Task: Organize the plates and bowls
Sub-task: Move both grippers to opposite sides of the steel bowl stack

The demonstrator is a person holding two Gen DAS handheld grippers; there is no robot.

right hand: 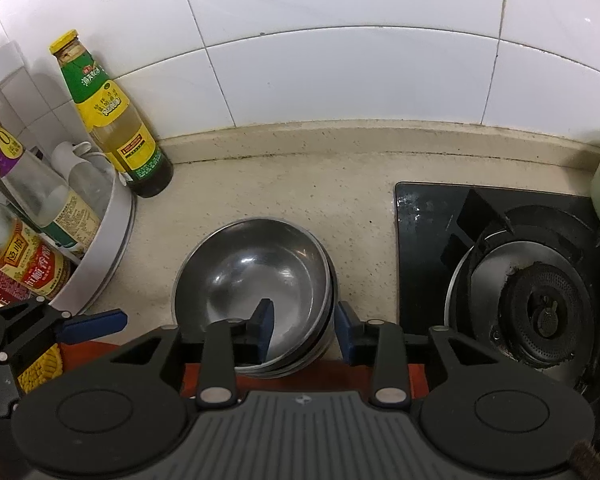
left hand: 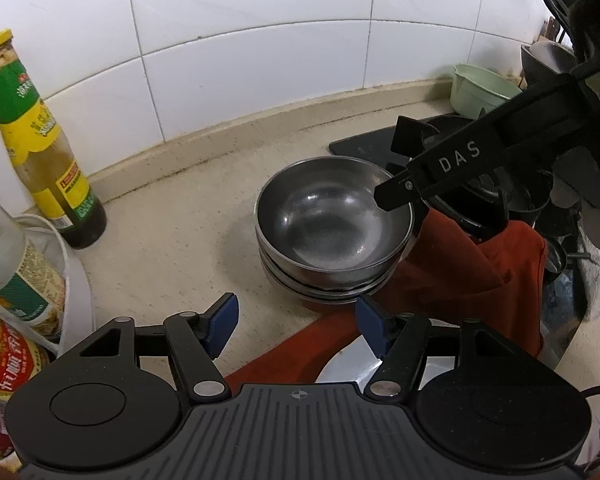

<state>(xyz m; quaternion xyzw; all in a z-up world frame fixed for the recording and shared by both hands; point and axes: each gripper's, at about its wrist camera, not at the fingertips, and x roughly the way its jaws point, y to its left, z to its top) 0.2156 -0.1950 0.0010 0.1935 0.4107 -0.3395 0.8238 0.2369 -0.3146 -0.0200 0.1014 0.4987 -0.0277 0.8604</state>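
Observation:
A stack of steel bowls [left hand: 332, 232] stands on the beige counter next to a red cloth [left hand: 460, 276]; it also shows in the right wrist view [right hand: 256, 280]. My left gripper [left hand: 296, 326] is open and empty, just short of the stack's near side. My right gripper [right hand: 306, 330] is open, its jaws straddling the near right rim of the top bowl: the left pad [right hand: 264, 328] is inside the bowl, the right pad [right hand: 346, 332] outside. In the left wrist view the right gripper [left hand: 396, 172] reaches over the stack's right rim. A white plate [left hand: 356, 364] lies below my left gripper.
A soy sauce bottle [left hand: 40, 144] stands by the tiled wall, left. A white rack [right hand: 96, 240] with several bottles is at the left. A gas stove burner [right hand: 540, 312] is to the right, with a green bowl [left hand: 480, 90] behind it.

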